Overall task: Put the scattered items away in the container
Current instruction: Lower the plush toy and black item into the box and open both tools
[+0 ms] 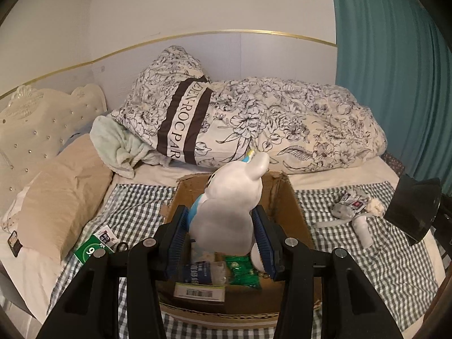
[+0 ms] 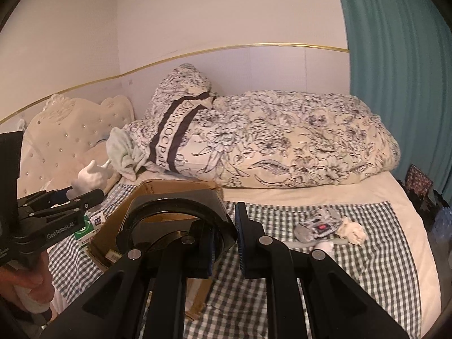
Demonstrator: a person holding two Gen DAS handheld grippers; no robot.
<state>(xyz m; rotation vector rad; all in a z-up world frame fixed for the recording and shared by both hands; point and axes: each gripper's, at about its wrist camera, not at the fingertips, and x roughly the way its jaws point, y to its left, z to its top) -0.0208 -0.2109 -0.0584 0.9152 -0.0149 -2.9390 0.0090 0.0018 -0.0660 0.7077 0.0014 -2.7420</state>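
Note:
My left gripper (image 1: 223, 237) is shut on a white plush toy (image 1: 231, 203) with a blue patch, holding it over the open cardboard box (image 1: 288, 197). The box holds a green packet (image 1: 243, 272) and a labelled bottle (image 1: 197, 274). My right gripper (image 2: 224, 240) is shut on a black round-rimmed object (image 2: 175, 212) beside the box (image 2: 113, 223). The left gripper and plush toy (image 2: 90, 179) also show in the right wrist view. A grey pouch (image 2: 316, 227), crumpled paper (image 2: 353, 231) and a white tube (image 1: 363, 228) lie on the checked cloth at right.
The box stands on a checked cloth (image 1: 367, 268) on a bed. A floral duvet (image 1: 282, 121) lies behind. A beige pillow (image 1: 62, 189) and a green card box (image 1: 90, 251) are at left. A teal curtain (image 1: 395, 70) hangs at right.

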